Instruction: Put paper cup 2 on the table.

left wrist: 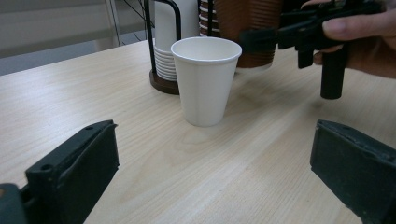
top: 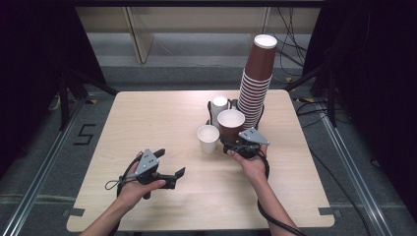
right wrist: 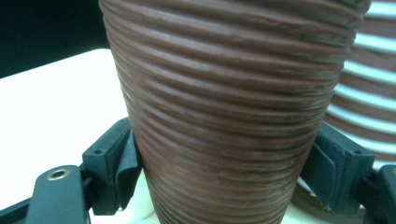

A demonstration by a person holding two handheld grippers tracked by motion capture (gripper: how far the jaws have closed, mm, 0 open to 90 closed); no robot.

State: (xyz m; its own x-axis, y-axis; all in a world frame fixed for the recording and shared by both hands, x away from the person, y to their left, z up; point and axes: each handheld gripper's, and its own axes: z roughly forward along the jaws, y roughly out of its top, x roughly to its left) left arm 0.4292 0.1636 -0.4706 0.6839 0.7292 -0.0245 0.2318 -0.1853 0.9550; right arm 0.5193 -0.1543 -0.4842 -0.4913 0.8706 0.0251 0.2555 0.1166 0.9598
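A single dark digit, which looks like a 5, is marked on the grey floor left of the table. Nothing else carries readable writing.

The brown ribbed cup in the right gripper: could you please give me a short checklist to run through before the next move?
1. Right gripper clamped on the brown ribbed cup: ok, both pads press its sides in the right gripper view.
2. Cup upright: ok in the high view.
3. Cup free of the tall brown stack: cannot tell, they sit very close.
4. White cup standing upright beside it on the table: ok.
5. Left gripper out of the way: ok, jaws open, holding nothing, short of the white cup.
6. Brown cup's base touching the table: cannot tell.
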